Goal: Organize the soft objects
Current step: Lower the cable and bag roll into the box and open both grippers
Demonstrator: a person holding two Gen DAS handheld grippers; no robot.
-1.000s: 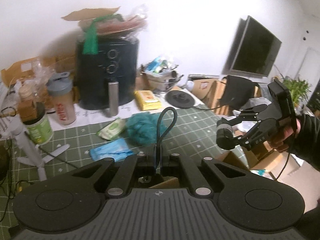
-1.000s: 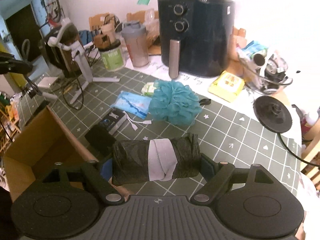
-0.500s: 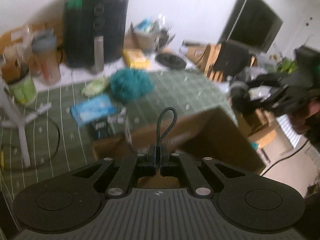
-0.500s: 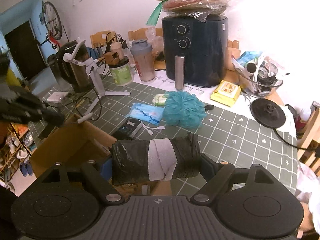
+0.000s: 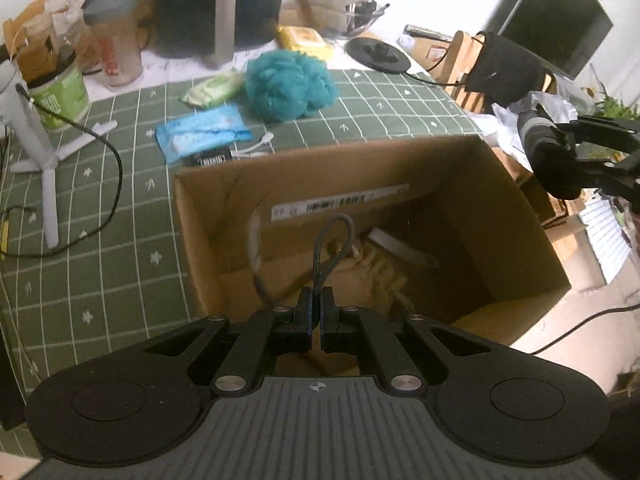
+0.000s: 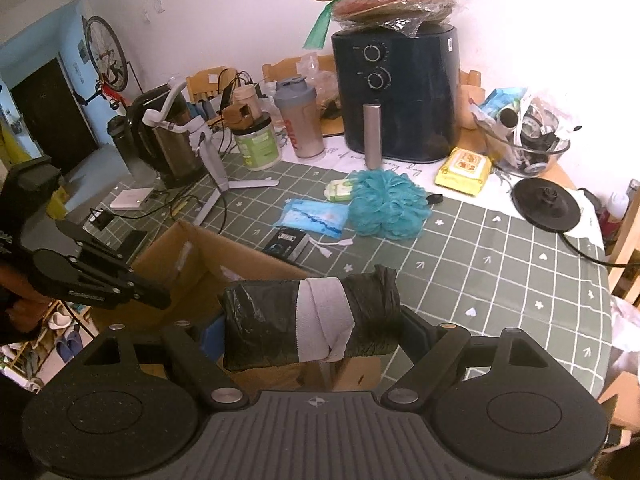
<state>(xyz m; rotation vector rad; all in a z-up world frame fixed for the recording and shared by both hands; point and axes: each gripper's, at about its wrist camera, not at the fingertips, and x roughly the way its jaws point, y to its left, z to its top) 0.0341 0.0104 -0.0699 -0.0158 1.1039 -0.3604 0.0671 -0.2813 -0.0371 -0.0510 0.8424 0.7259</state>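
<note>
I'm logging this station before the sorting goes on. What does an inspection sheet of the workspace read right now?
Surface: green checked cloth on the table, crowded along the back.
Job's things: open box at the near edge; teal loofah, blue pack and green pack on the cloth.
Clutter: air fryer, shaker, tub, bowl, yellow pack.
Grippers: left gripper shut on a cord loop above the box; right gripper shut on a black roll.
Cables: black cable across the cloth.
Surroundings: bicycle on the wall, monitor.
</note>
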